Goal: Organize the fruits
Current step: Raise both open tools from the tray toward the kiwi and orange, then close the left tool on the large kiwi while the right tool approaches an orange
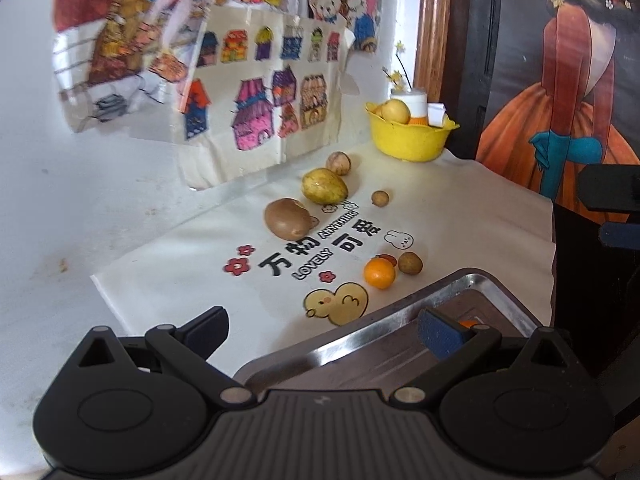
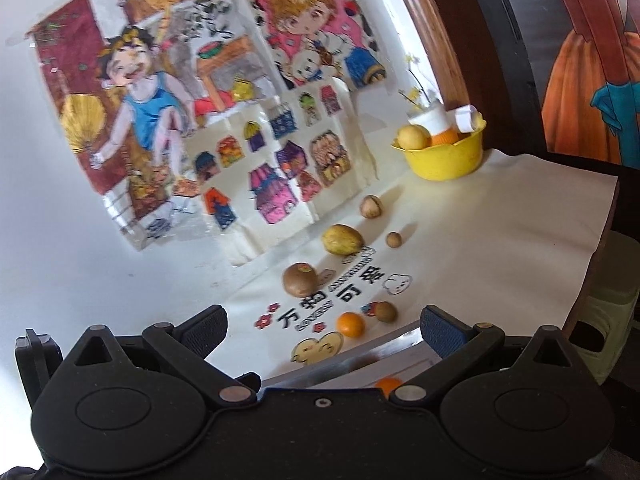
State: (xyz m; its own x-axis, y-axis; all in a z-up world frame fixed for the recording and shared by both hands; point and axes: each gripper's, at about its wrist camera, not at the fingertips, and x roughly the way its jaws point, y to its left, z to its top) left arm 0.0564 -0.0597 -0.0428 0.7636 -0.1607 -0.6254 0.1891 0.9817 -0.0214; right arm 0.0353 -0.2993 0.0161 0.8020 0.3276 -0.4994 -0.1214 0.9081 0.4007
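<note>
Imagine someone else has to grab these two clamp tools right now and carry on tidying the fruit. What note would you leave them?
Left gripper: open, holding nothing, hovering at the metal tray's near edge.
Right gripper: open, holding nothing, just short of the tray.
Done, it seems: one orange fruit already lies in the tray.
Left on the white cloth: a small orange with a brown round fruit beside it, a kiwi-like brown fruit, a yellow-green fruit, and two more small brown ones.
The yellow bowl at the back holds fruit and white containers; probably not part of the job.
</note>
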